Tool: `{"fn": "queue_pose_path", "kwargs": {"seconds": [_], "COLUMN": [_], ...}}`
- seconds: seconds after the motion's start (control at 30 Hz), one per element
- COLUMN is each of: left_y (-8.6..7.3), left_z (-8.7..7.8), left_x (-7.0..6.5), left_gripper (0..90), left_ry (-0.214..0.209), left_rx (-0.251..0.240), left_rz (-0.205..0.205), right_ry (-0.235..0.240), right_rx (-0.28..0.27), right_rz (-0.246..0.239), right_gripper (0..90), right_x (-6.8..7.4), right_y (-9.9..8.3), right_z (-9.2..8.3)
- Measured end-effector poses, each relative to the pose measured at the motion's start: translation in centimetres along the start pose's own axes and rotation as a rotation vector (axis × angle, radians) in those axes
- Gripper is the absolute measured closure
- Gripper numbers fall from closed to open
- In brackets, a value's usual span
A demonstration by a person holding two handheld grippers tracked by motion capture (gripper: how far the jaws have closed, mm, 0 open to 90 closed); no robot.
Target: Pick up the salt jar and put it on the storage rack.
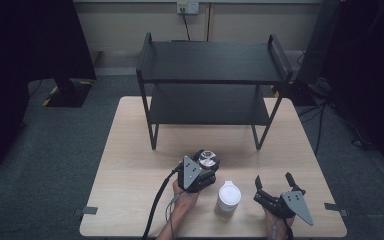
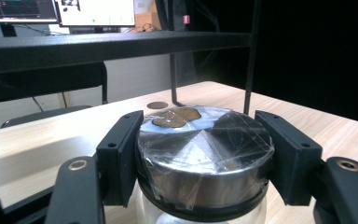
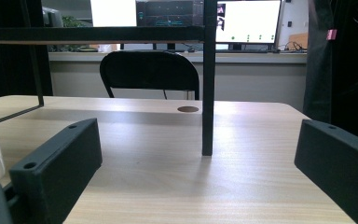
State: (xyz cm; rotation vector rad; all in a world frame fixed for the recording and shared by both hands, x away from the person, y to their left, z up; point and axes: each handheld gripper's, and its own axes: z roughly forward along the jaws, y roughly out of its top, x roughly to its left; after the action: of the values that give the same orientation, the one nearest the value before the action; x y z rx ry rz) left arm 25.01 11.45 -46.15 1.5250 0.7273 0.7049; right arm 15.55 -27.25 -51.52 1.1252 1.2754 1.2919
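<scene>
From the high view the left gripper [image 1: 203, 169] is seen clamped round a silver-lidded jar [image 1: 208, 160] near the black shelf [image 1: 212, 62], presumably for shelving; its own view has the foil-wrapped lid squeezed tight, while the right gripper [image 3: 191, 163] sits wide open, holding nothing, kept clear near the white-lidded jar [image 1: 228, 196].

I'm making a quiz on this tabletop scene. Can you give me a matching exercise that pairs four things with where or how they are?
Things:
1. jar with the silver lid
2. white-lidded jar
3. black shelf rack
4. right gripper

States:
A. stands at the far side of the table
B. open, nothing between its jaws
C. clamped in the left gripper
D. stands free on the table between the two grippers

Pairs: 1-C, 2-D, 3-A, 4-B
</scene>
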Motion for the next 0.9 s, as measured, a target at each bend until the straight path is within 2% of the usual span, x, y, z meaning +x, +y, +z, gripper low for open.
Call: {"fn": "queue_pose_path", "kwargs": {"seconds": [0.1,0.13,0.2,0.3,0.4,0.7,0.73,0.83,0.9], "left_y": [0.4,0.7,0.8,1.0,1.3,3.2,3.6,4.1,4.4], "left_z": [0.0,-0.1,-0.2,-0.5,-0.7,-1.3,-1.5,-1.7,-1.8], "left_x": [0.4,0.6,0.6,0.9,1.1,2.5,2.9,3.3,3.3], "left_gripper": [35.5,35.4,35.5,35.5,35.5,35.4,35.4,35.4,35.4], "left_ry": [-0.019,-0.034,-0.037,-0.047,-0.055,-0.128,-0.144,-0.156,-0.159], "left_rx": [0.01,0.017,0.016,0.004,-0.003,-0.012,-0.02,-0.035,-0.038], "left_rz": [0.0,0.017,0.021,0.001,0.011,0.027,0.023,0.003,0.008], "right_ry": [0.0,0.0,0.001,0.001,0.001,0.001,0.001,0.001,0.001], "right_rx": [0.0,0.0,0.0,0.0,0.0,0.001,0.001,0.0,0.0], "right_rz": [0.0,0.0,0.0,0.0,0.0,-0.001,-0.001,-0.001,0.0], "right_gripper": [0.0,0.0,0.0,0.0,0.0,0.0,0.0,0.0,0.0], "right_x": [0.0,0.0,0.0,0.0,0.0,0.0,0.0,0.0,0.0], "right_y": [0.0,0.0,0.0,0.0,0.0,0.0,0.0,0.0,0.0], "right_z": [0.0,0.0,0.0,0.0,0.0,0.0,0.0,0.0,0.0]}}
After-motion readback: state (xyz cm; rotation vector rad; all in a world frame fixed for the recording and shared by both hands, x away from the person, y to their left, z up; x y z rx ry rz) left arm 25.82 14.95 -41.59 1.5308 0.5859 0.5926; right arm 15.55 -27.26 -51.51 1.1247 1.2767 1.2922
